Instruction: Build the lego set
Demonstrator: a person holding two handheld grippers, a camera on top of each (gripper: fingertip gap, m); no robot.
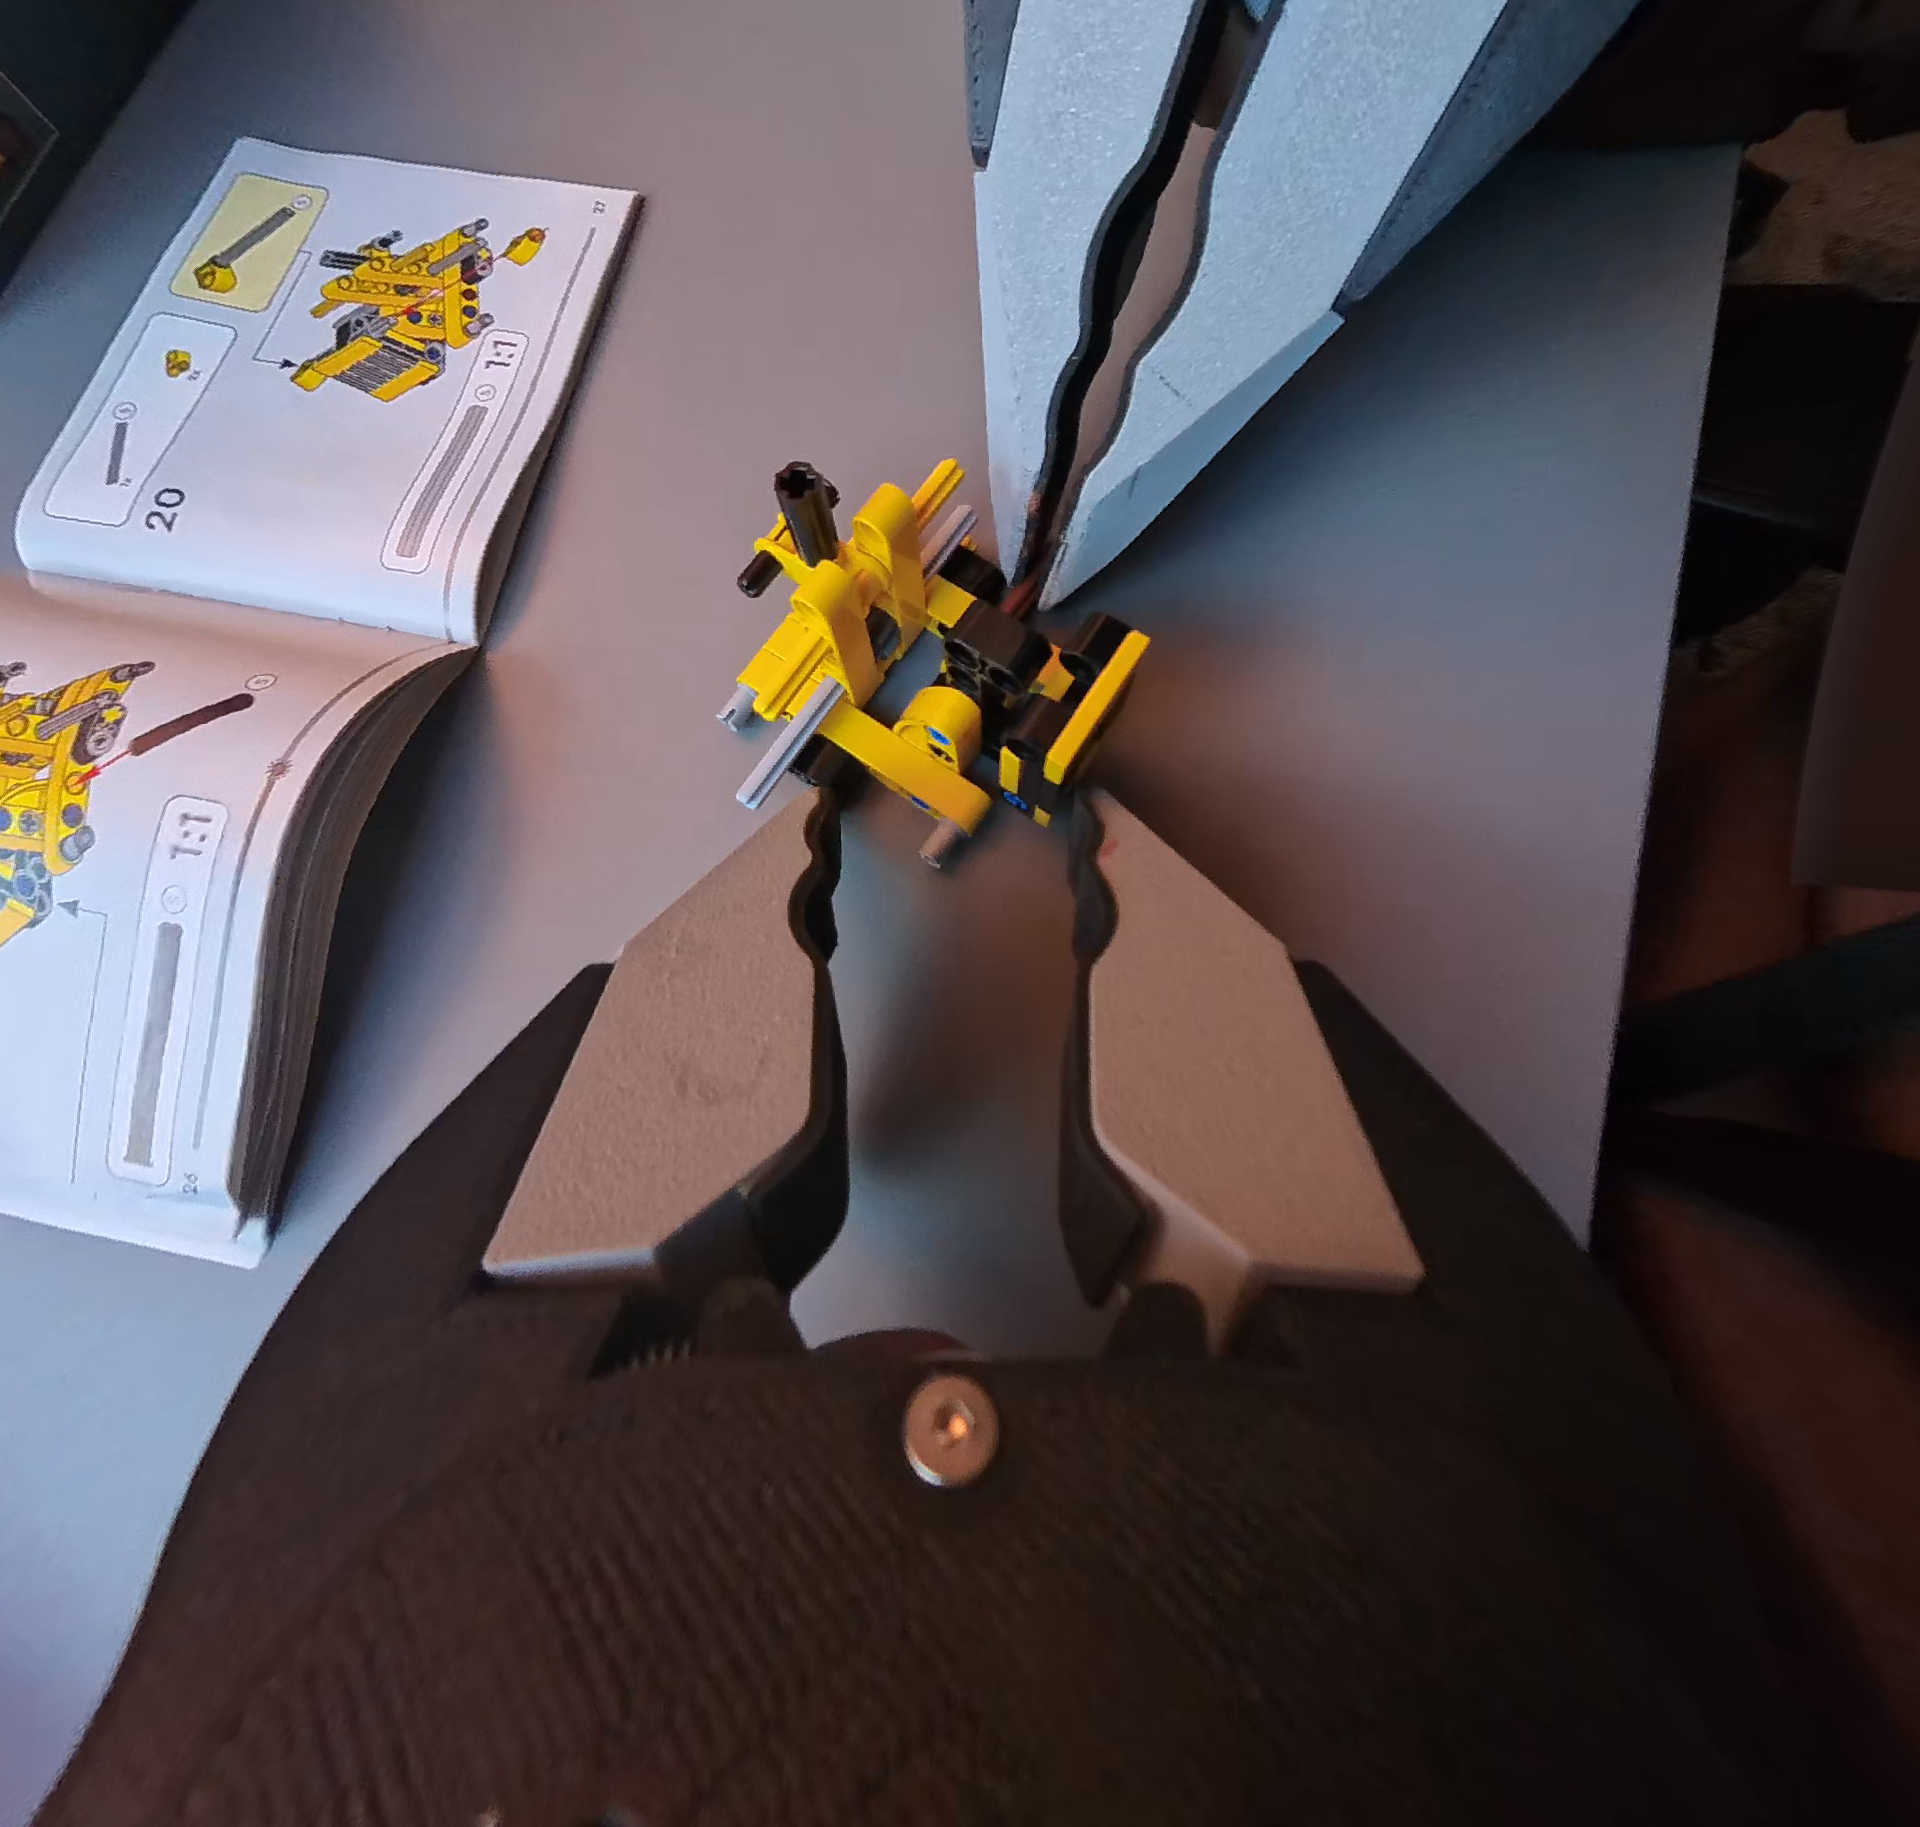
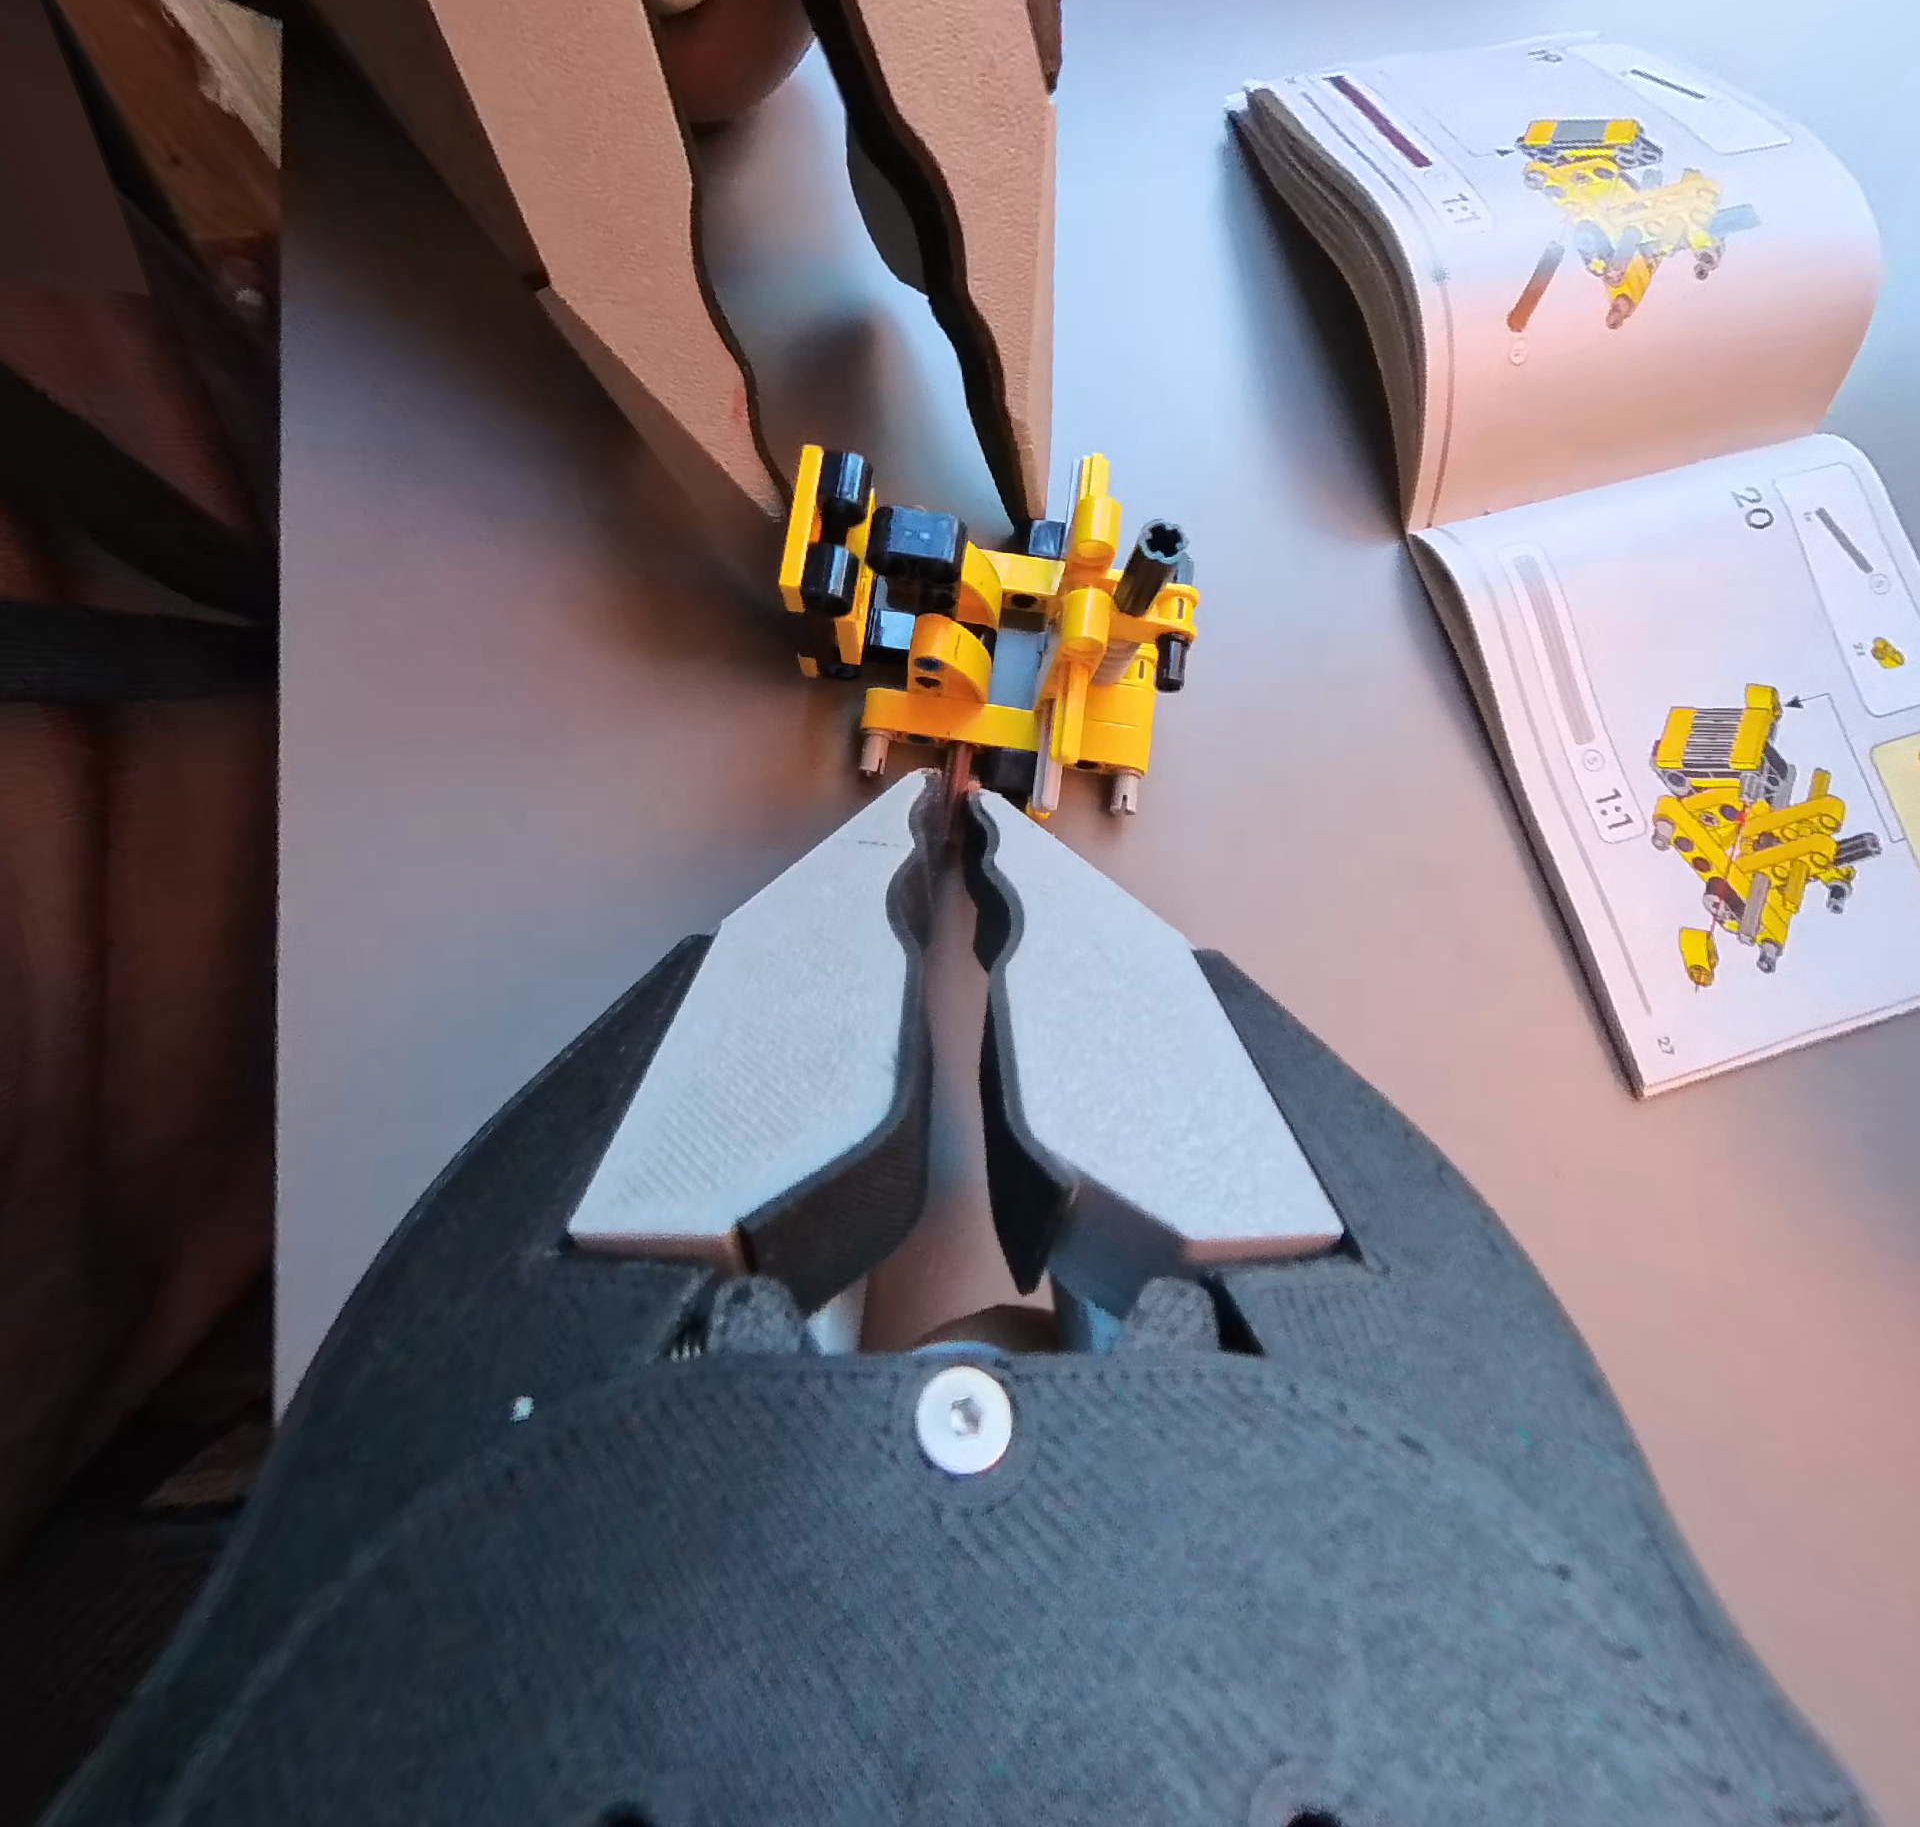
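Grey surface (image 1: 644, 42) filling most of both frames, dark box corner (image 1: 73, 1) at upper left of left wrist view, black strap (image 2: 125, 650) at left edge of right wrist view

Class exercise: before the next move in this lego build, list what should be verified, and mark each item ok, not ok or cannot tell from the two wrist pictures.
1. Left gripper braces the yellow-and-black model, fingers spread at its sides: ok.
2. Right gripper pinches a thin dark reddish pin at the model's edge: ok.
3. Pin lined up with its hole: cannot tell.
4. Model sits flat on the grey table: ok.
5. Instruction booklet lies open nearby: ok.
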